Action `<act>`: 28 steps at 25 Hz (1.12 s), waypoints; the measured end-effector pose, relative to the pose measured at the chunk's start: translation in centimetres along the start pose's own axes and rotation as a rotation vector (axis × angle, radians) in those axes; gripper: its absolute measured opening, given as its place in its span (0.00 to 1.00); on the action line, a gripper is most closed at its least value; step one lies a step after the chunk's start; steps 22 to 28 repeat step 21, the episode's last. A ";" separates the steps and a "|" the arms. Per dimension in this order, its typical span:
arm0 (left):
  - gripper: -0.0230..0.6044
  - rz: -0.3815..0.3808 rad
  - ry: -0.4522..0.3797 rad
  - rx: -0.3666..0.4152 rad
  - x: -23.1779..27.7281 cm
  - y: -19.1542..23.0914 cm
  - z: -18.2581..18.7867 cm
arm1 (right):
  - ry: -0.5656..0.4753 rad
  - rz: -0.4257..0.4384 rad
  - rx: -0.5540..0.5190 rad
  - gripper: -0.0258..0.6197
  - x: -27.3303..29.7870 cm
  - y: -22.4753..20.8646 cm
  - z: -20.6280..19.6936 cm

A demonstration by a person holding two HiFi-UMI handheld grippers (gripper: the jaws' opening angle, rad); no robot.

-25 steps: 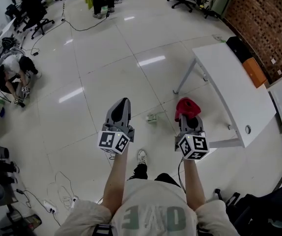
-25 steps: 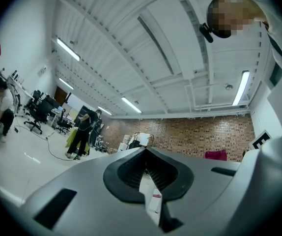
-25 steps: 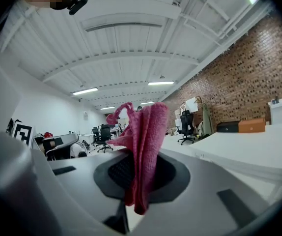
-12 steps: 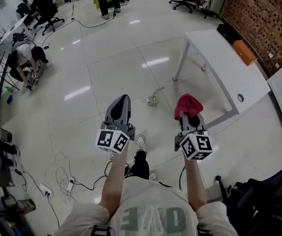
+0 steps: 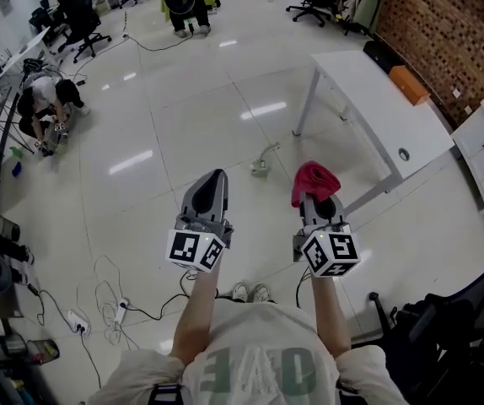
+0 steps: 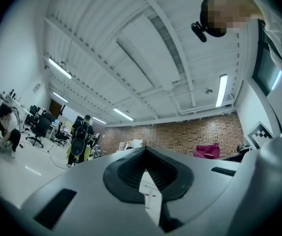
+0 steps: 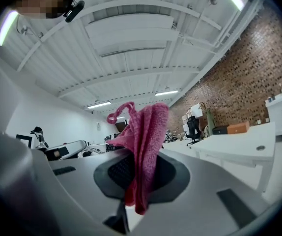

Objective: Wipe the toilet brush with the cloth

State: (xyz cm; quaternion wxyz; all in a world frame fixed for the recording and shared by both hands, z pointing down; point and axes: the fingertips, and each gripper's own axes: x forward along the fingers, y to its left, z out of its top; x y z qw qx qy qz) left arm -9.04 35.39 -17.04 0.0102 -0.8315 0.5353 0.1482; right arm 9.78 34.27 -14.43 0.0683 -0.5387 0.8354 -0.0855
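Evidently pre-wipe: right gripper [image 5: 316, 201] pinches the pink cloth [image 5: 314, 180], kept ready for wiping; left gripper [image 5: 212, 184] pressed together, empty, free for the brush.

The glossy tiled floor [image 5: 183, 125] lies wide open ahead of the left gripper [image 5: 214, 178], broken only by a small box on a cable [image 5: 260, 169]. A white table [image 5: 368, 99] bars the way ahead and to the right of the right gripper [image 5: 321, 202]. Loose cables [image 5: 107, 289] lie near left, and a black chair [image 5: 457, 323] stands near right.
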 end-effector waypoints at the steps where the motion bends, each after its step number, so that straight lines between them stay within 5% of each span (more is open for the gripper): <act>1: 0.04 0.005 0.006 -0.010 -0.4 0.3 -0.1 | -0.001 -0.001 -0.004 0.09 -0.2 0.5 0.0; 11: 0.04 0.007 0.002 -0.009 -1.9 2.3 1.0 | -0.007 0.032 -0.009 0.09 -1.0 4.7 -0.5; 28: 0.04 -0.016 0.030 -0.011 -2.9 1.7 -0.1 | 0.033 -0.018 0.032 0.09 -2.3 4.1 -2.4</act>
